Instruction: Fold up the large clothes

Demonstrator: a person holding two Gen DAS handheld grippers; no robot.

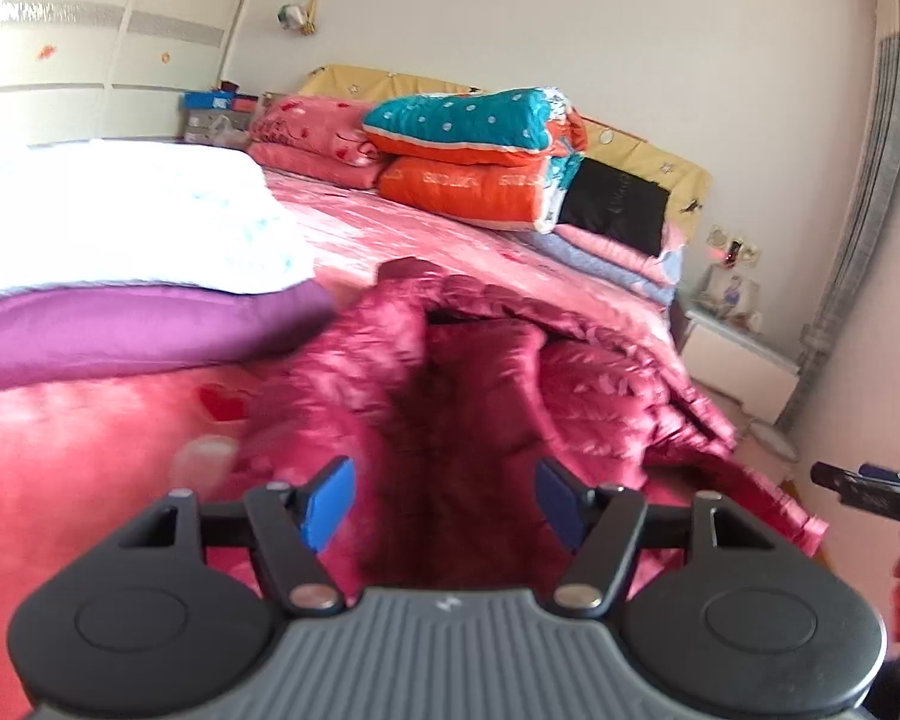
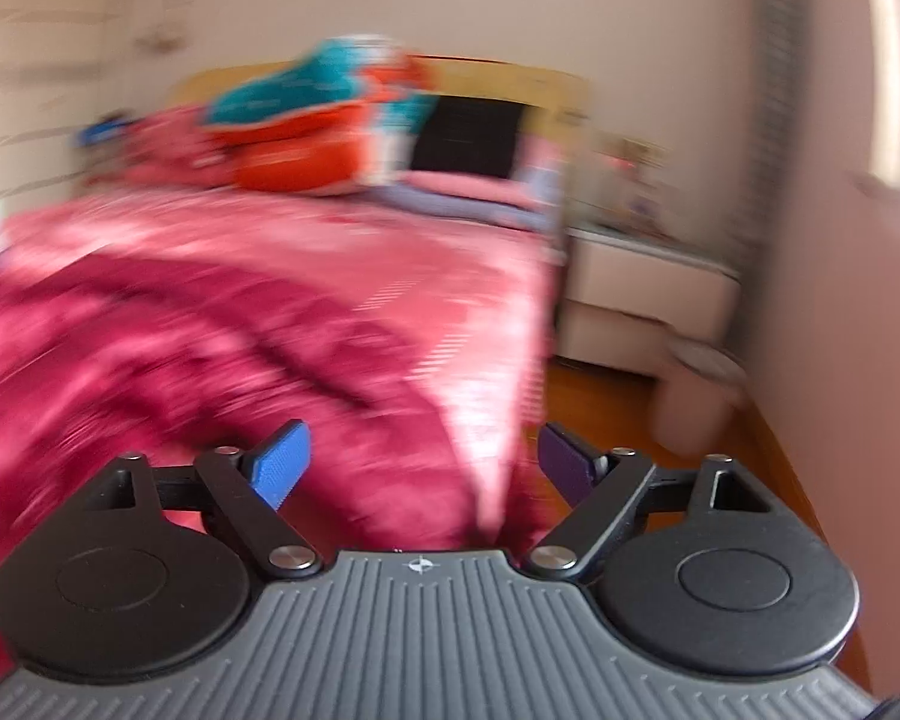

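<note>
Both my grippers, left [image 1: 444, 501] and right [image 2: 426, 465], gape empty above the puffy jacket [image 1: 510, 396], probably lining up the next fold.

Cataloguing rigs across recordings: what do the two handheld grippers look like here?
Both match: the left gripper and right gripper each have a ribbed grey body with a small star mark, two round black housings, black linkage arms with silver pivots, and blue pads on the fingers.

A dark red quilted puffer jacket [image 1: 510, 396] lies crumpled on the bed [image 1: 438, 240], bunched near the foot edge and spilling toward the right side edge; its shiny fabric folds over itself, an open dark hollow facing forward, one flap draping off the corner
</note>
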